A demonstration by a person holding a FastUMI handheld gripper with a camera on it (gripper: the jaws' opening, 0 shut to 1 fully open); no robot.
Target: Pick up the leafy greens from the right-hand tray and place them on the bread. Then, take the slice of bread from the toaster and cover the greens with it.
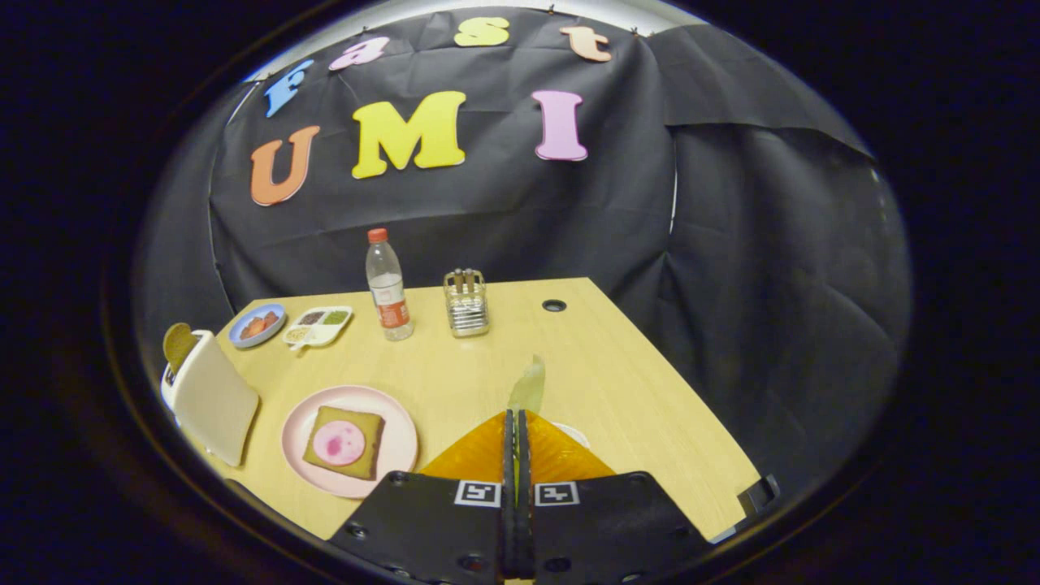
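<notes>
gripper (517, 422) has its two fingers pressed together w/ almost no gap, pinching a pale green leafy piece of lettuce (529, 383) that sticks up just past the tips. so the tongs are narrow and holding the greens. right under the fingers sits an orange translucent tray (561, 459), w/ a bit of white rim just beside it.

landmark: round pink plate (388, 463) on the light wood table (617, 382). it lies left of the fingers, near the tray. on it rests a square slice of brown bread (367, 457) topped w/ a round pink slice of ham (339, 443).

left of the plate stands a white toaster (213, 398) w/ a brown toast slice (177, 344) poking out of its top. beyond the plate: small blue dish (257, 325), white divided dish (318, 326), clear plastic bottle w/ red cap (387, 284), and a metal wire holder (466, 304).

judgement: the step in hand is carrying the greens to the bread. to do it well, keep the squeeze firm since the leaf is thin and floppy, swing left until the leaf hangs over the ham, come down low before letting go so it lands flat and centred, leaving room for the toast on top.
</notes>
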